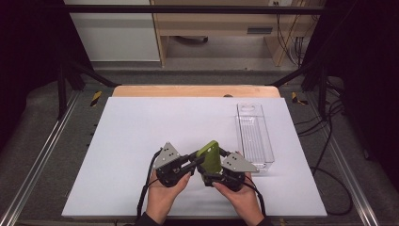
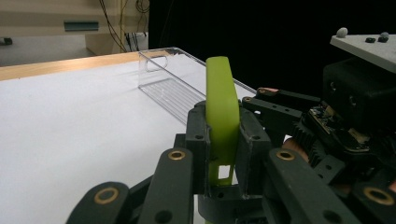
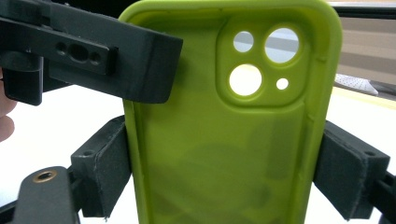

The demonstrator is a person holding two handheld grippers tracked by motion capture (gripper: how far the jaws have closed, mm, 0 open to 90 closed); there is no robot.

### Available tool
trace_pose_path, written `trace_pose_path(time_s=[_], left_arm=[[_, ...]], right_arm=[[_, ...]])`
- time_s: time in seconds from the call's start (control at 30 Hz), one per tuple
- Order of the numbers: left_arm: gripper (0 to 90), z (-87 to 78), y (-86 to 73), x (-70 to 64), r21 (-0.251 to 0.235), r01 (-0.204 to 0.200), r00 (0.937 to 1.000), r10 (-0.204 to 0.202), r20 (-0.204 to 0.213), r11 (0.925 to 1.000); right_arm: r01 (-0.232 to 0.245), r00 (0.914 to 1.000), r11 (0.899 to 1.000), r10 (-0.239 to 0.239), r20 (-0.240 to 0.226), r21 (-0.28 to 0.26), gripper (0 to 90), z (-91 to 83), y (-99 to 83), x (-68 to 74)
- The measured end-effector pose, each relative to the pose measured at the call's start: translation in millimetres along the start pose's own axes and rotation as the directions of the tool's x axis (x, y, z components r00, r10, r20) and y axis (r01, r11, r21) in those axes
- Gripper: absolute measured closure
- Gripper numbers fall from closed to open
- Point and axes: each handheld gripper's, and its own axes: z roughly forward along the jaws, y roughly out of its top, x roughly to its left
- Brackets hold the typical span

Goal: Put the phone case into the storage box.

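**Green phone case held between both grippers, above near tabletop**

Case (image 1: 209,155): lime green, empty, camera cutouts at its upper end. Held clear of the white tabletop (image 1: 131,141), near the front edge, roughly centred between the two hands. Long axis stands tilted upward and away from the person; inner face toward the right gripper's camera.

Right gripper (image 1: 217,175): jaws closed across the case's width, one pad on each long side edge, low on the case. In the right gripper view the case (image 3: 224,140) stands between both pads, cutouts at top.

Left gripper (image 1: 196,160): comes in from the left, jaws narrow and pinching the case through its thickness, front and back. The left gripper view looks edge-on at the case (image 2: 223,107), a pad on either face.

So both grippers have it, grips crossed: right across the width, left across the thickness. Reads as a handover or regrasp in mid-air; which gripper lets go I cannot tell.

Clear tray (image 1: 254,136): long, transparent, empty, lying on the tabletop to the right and beyond the case, its long axis running away from the person. Right hand is nearer it. If the case goes there, its long axis must be laid down parallel to the tray's.
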Motion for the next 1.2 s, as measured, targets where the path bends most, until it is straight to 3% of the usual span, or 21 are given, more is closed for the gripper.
trace_pose_path(time_s=[0.17,0.27,0.37,0.47,0.57,0.63,0.7,0.77,0.9,1.07,1.13,1.2], left_arm=[[77.2,0.7,-0.1,1.0,-0.001,0.006,1.0,-0.006,0.003,1.0],[75.3,0.5,-0.6,4.3,-0.008,0.031,0.9995,-0.031,0.007,0.9995],[65.2,-5.3,0.9,5.8,-0.032,0.03,0.9993,-0.031,-0.02,0.999],[58.7,-14.1,2.1,7.8,-0.056,-0.001,0.9975,-0.003,-0.071,0.9984],[48.8,-24.2,0.8,11.9,-0.079,-0.06,0.9871,0.047,-0.153,0.9951],[45.2,-31.3,-3.0,17.8,-0.098,-0.071,0.9789,0.051,-0.198,0.9927],[41.4,-38.5,-9.1,27.2,-0.092,-0.086,0.9637,0.059,-0.26,0.992],[37.3,-44.0,-14.2,35.0,-0.089,-0.093,0.953,0.063,-0.296,0.9917],[30.7,-56.5,-26.4,53.0,-0.095,-0.083,0.935,0.045,-0.352,0.992],[23.4,-63.0,-40.8,69.2,-0.081,-0.099,0.912,0.058,-0.406,0.9918],[20.7,-64.0,-44.3,74.1,-0.07,-0.102,0.9104,0.064,-0.409,0.9923],[19.1,-66.3,-47.2,76.8,-0.072,-0.113,0.9047,0.072,-0.42,0.991]], right_arm=[[-0.001,0.9999,1.0,0.001,0.013,0.017,16.1,-0.8,1.9,0.9],[-0.011,0.9997,0.999,0.01,0.021,0.03,16.3,0.0,2.2,0.8],[-0.04,0.998,0.998,0.037,0.05,0.051,16.3,1.1,-0.2,-3.7],[-0.094,0.9934,0.994,0.09,0.07,0.051,16.4,0.5,-1.8,-11.2],[-0.103,0.9915,0.993,0.099,0.084,0.054,16.4,-0.7,-1.7,-14.1],[-0.108,0.9907,0.993,0.103,0.089,0.053,16.3,-1.2,-1.2,-15.0],[-0.113,0.9896,0.992,0.108,0.095,0.055,16.4,-0.8,-1.0,-15.5],[-0.113,0.9893,0.992,0.107,0.099,0.06,16.3,0.0,-1.1,-16.0],[-0.118,0.9876,0.991,0.11,0.112,0.063,16.3,1.4,-0.1,-16.4],[-0.138,0.9845,0.988,0.129,0.119,0.074,16.4,5.5,4.3,-19.3],[-0.143,0.9835,0.987,0.133,0.123,0.078,16.4,7.6,8.6,-20.2],[-0.148,0.9825,0.986,0.138,0.125,0.077,16.4,9.1,13.1,-20.7]])
